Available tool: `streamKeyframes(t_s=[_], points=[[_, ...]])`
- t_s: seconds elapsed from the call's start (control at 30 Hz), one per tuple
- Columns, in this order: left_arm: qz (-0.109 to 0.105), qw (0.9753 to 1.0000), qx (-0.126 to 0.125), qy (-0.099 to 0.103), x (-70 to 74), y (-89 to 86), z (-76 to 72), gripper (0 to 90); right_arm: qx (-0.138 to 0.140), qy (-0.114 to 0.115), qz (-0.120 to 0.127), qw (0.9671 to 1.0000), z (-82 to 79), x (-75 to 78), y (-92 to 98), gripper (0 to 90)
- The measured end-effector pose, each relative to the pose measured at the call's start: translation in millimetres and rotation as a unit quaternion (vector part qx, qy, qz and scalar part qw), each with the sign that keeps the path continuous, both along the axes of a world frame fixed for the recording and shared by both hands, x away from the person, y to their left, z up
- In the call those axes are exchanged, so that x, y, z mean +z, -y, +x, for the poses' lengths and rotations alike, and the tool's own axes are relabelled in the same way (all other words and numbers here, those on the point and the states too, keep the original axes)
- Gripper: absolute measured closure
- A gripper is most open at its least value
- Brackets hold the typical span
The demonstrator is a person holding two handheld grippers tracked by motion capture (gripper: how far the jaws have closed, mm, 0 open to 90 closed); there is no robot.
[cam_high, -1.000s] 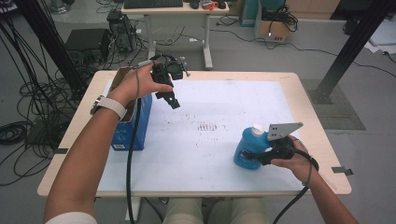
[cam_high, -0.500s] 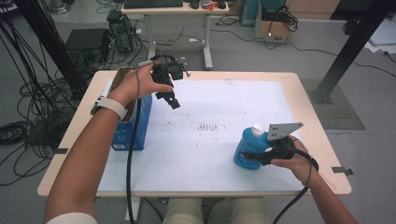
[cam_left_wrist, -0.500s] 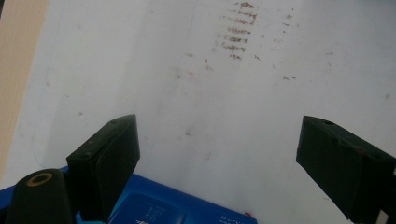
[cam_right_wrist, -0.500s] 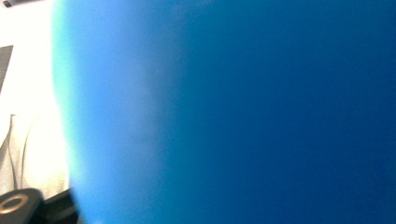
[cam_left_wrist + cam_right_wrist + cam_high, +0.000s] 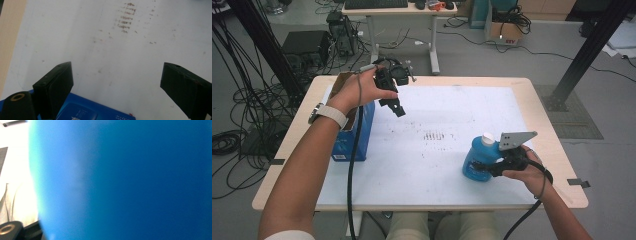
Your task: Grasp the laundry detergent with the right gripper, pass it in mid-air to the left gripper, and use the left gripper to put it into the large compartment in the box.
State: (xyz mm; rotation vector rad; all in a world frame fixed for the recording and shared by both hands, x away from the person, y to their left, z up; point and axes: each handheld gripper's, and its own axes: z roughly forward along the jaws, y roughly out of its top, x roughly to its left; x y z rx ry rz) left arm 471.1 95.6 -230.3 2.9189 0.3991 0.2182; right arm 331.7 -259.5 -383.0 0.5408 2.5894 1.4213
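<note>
A blue bottle (image 5: 476, 159) with a white cap stands on the white table mat near the front right. My right gripper (image 5: 488, 169) is closed around its lower body from the right. In the right gripper view the bottle (image 5: 125, 180) sits right against the camera and hides the jaws. My left gripper (image 5: 395, 103) hangs above the mat at the back left, its jaws pointing down and to the right. The left gripper view has this gripper (image 5: 117, 75) wide open with nothing between its fingers, over bare mat.
A blue box (image 5: 358, 131) stands on the table's left side under the left forearm, and its top edge (image 5: 85, 112) lies just below the left jaws. Brown smudges (image 5: 434, 135) mark the mat's middle. A desk, cables and equipment stand beyond the table's far edge.
</note>
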Motion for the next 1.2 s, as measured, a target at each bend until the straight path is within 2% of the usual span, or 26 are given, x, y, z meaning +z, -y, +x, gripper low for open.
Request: streamKeyframes(t_s=[0.23,0.27,0.3,0.5,0.67,0.87,1.03,1.2], points=[[0.0,1.0,0.002,0.005,3.9,-3.7,-3.0,11.4,-0.004,-0.001,0.008,1.0,-0.9,-1.0,0.6,43.6],[-0.002,1.0,0.003,0.006,4.3,-4.1,-3.8,11.5,0.001,0.009,0.011,0.9999,1.0,-1.4,0.5,43.6],[-0.002,1.0,0.002,0.007,5.0,-4.5,-4.5,11.5,-0.004,0.001,0.007,1.0,0.4,-0.8,1.3,43.6],[-0.003,1.0,0.0,0.009,11.5,-4.1,-12.3,11.4,-0.006,0.001,0.006,1.0,1.8,1.4,3.6,43.6],[-0.009,0.9999,-0.002,0.01,19.1,-3.6,-21.0,10.0,-0.005,0.008,0.019,0.9998,2.3,11.7,7.6,43.6],[-0.031,0.9995,-0.011,0.002,30.9,-3.5,-33.5,10.0,0.006,0.007,0.027,0.9996,2.4,27.1,9.2,43.5],[-0.032,0.9992,-0.022,-0.004,43.0,0.0,-50.7,9.3,0.023,0.005,0.025,0.9994,2.6,40.7,5.6,43.4],[-0.028,0.9991,-0.032,0.002,54.8,5.1,-69.3,8.8,0.04,0.006,0.029,0.9988,2.4,53.9,-0.2,43.4]])
